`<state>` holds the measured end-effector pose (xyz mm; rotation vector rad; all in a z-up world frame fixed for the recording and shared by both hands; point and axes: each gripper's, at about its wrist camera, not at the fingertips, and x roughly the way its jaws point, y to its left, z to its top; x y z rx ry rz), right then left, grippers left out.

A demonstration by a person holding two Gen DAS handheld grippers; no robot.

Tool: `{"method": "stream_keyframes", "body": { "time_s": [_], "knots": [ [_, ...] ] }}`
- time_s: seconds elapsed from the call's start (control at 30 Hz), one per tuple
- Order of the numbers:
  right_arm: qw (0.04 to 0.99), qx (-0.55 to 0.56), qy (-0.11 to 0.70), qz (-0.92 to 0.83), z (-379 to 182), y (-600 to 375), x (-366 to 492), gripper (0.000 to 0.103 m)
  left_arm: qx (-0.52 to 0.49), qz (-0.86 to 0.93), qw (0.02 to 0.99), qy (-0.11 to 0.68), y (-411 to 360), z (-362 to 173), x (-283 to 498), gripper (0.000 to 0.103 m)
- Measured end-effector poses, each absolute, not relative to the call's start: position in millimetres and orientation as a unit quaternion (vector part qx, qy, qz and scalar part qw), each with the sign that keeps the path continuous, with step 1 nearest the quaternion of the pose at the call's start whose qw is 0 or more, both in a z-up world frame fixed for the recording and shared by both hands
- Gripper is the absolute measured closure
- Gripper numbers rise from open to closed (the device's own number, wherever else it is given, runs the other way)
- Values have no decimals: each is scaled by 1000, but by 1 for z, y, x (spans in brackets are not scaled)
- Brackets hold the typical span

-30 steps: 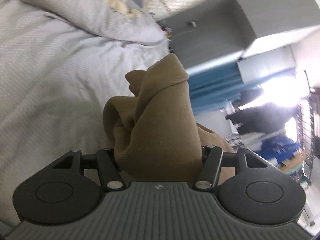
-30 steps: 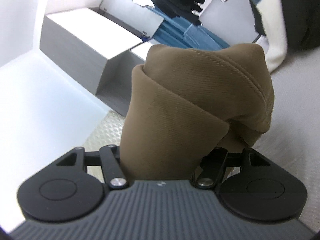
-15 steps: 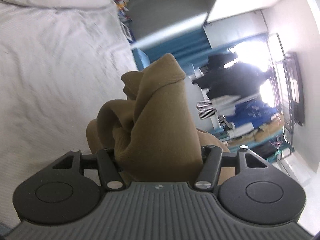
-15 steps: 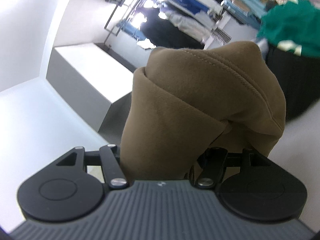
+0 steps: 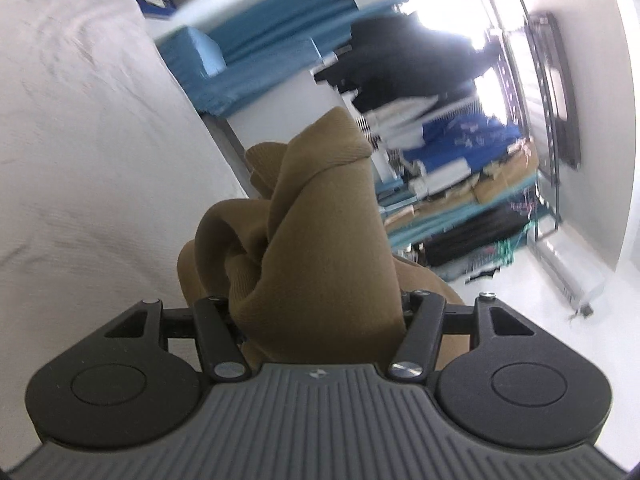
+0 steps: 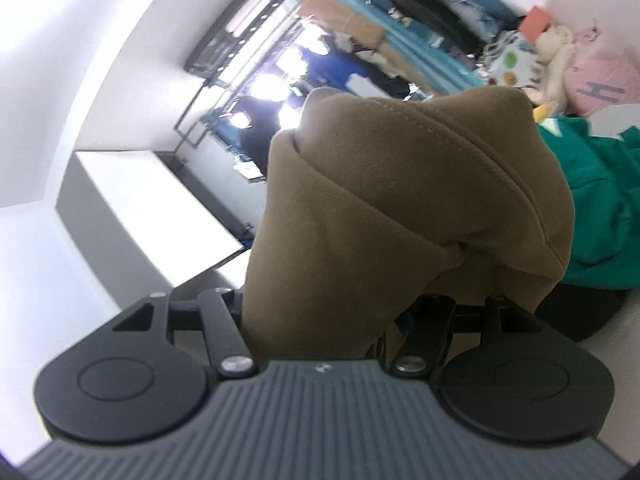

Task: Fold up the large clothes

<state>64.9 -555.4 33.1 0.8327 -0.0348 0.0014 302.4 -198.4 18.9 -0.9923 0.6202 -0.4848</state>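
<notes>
Cluttered bedroom or storeroom, both views tilted: a pale grey bedsheet (image 5: 80,152) filled the left of the left wrist view, with a rack of stacked clothes (image 5: 472,184) far off to the right against a white wall. Right wrist view showed the same rack (image 6: 360,28) far away, a grey-and-white cabinet (image 6: 132,208) on the left, and a green garment (image 6: 592,208) lying near on the right with a pink cushion (image 6: 600,88) beyond it. Background was motion-blurred in both. Brown garment (image 5: 320,240) was bunched thick in the left gripper (image 5: 320,312), rising in a twisted peak ahead of the camera; the jaws stood well apart but clamped on the wad, fingertips buried in cloth. Right gripper (image 6: 340,312) likewise pinched a fat fold of the same brown garment (image 6: 400,200), a stitched seam running across its top. Garment was held up off the bed, both grips full; the rest of it hung out of view below. Fabric read as heavy twill or fleece, soft, matte, apt to slump. Judged step: lifting and carrying the piece to spread it, folding proper not yet begun. Next move would call for drawing the two grips apart to pull the cloth taut, then lowering it flat on the sheet without letting either wad slip.
</notes>
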Motion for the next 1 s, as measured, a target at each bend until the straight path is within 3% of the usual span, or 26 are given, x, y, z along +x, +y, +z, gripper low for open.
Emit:
{"method": "stream_keyframes", "body": {
  "time_s": [0.23, 0.37, 0.53, 0.83, 1.0],
  "knots": [
    [885, 462, 50, -39, -77, -588, 42, 37, -385, -247, 822, 339, -236, -62, 330, 38],
    [860, 503, 68, -49, -133, -588, 18, 37, -345, -269, 839, 323, -244, -91, 322, 38],
    [857, 511, 60, -37, -155, -575, -6, 37, -349, -287, 835, 313, -228, -125, 308, 38],
    [857, 501, 117, -33, -203, -554, -41, 37, -343, -274, 820, 366, -191, -207, 275, 37],
    [836, 534, 124, -27, -233, -555, -54, 35, -350, -282, 813, 369, -181, -225, 263, 36]
  ]
}}
